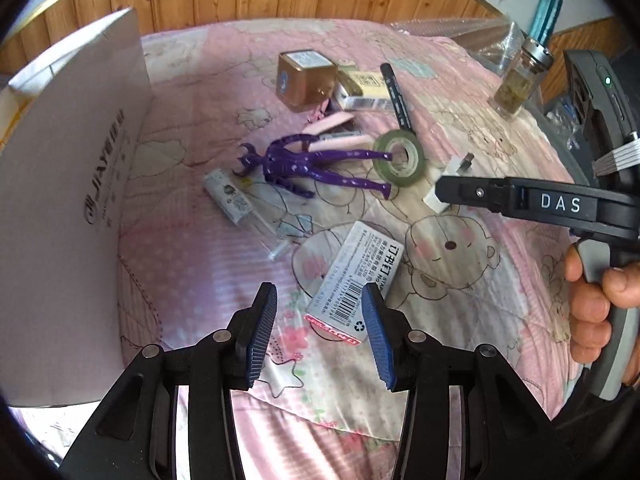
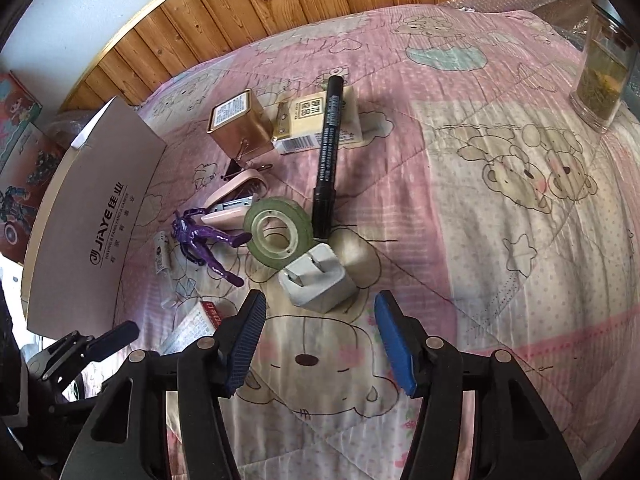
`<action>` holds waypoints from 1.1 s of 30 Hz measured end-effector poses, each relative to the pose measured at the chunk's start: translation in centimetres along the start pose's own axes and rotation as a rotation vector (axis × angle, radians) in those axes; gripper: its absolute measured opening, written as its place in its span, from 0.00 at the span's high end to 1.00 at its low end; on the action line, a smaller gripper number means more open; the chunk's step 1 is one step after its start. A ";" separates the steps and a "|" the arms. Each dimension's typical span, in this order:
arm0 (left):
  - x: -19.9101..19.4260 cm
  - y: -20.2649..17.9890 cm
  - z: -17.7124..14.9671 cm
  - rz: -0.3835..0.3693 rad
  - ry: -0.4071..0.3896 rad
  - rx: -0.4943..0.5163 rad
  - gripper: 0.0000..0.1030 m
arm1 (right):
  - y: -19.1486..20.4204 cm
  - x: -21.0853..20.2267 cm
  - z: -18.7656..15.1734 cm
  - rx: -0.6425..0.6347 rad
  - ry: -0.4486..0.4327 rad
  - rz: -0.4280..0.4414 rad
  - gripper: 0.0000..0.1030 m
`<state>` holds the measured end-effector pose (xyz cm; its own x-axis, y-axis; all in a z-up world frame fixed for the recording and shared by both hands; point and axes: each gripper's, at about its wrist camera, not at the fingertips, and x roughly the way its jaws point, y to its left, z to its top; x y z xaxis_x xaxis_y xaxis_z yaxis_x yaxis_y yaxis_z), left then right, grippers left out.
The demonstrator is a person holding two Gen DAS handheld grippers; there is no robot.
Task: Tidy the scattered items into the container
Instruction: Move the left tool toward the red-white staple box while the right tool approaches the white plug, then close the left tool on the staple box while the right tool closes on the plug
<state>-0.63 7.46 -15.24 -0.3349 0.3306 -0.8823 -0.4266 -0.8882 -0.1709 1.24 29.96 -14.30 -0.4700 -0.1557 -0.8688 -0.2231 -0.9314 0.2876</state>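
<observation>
Both hand-held grippers hang above a pink cartoon-print quilt with their jaws apart and nothing between the pads. Ahead of the left gripper lies the staple box, its near end just reaching in between the blue pads without visibly touching either. Ahead of the right gripper lies the white plug adapter, prongs up, just beyond the fingertips and apart from them; in the left wrist view one of this gripper's fingers covers most of the adapter, and a hand grips its handle at the right edge.

Behind the adapter the green tape roll lies flat, touching the foot of the purple figure, and the tip of the black marker comes down beside it. The marker's far end rests across a cream carton, which sits beside a gold tin. A pink stapler and a black binder clip crowd between the tin and the figure. A small white tube lies left of the figure, close to the white cardboard box, the container, whose tall wall closes off the left side.

To the right the quilt is open and bare up to a glass jar near the far right edge. Wooden panelling bounds the far side.
</observation>
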 end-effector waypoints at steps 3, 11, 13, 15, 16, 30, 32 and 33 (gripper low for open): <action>1.1 -2.0 -0.9 -0.030 0.052 0.070 0.54 | 0.5 0.8 0.2 -0.006 0.001 -0.026 0.44; 1.5 -3.7 0.2 -0.003 0.028 0.086 0.54 | -1.5 0.6 0.5 0.079 -0.005 -0.043 0.65; 2.0 -3.9 0.4 0.006 0.028 0.096 0.54 | -1.2 0.8 0.6 0.076 -0.007 -0.051 0.64; 2.1 -4.1 0.5 0.005 0.024 0.105 0.54 | -1.0 1.1 0.7 0.082 -0.007 -0.057 0.61; 2.1 -4.0 0.6 -0.011 0.027 0.099 0.55 | -1.2 1.3 0.8 0.091 -0.008 -0.059 0.59; 1.4 -1.9 0.9 -0.107 0.040 -0.029 0.85 | -1.6 0.4 1.2 0.090 -0.035 -0.016 0.66; 1.1 -1.9 1.2 -0.107 0.026 -0.039 0.85 | -1.2 0.1 1.2 0.076 -0.041 -0.012 0.66; 0.9 -1.8 1.3 -0.108 0.019 -0.045 0.85 | -1.0 -0.1 1.2 0.069 -0.044 -0.012 0.66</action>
<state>-1.28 9.80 -15.18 -0.2724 0.4193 -0.8660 -0.4209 -0.8613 -0.2846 0.49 31.25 -14.05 -0.5040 -0.1289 -0.8541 -0.2866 -0.9078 0.3061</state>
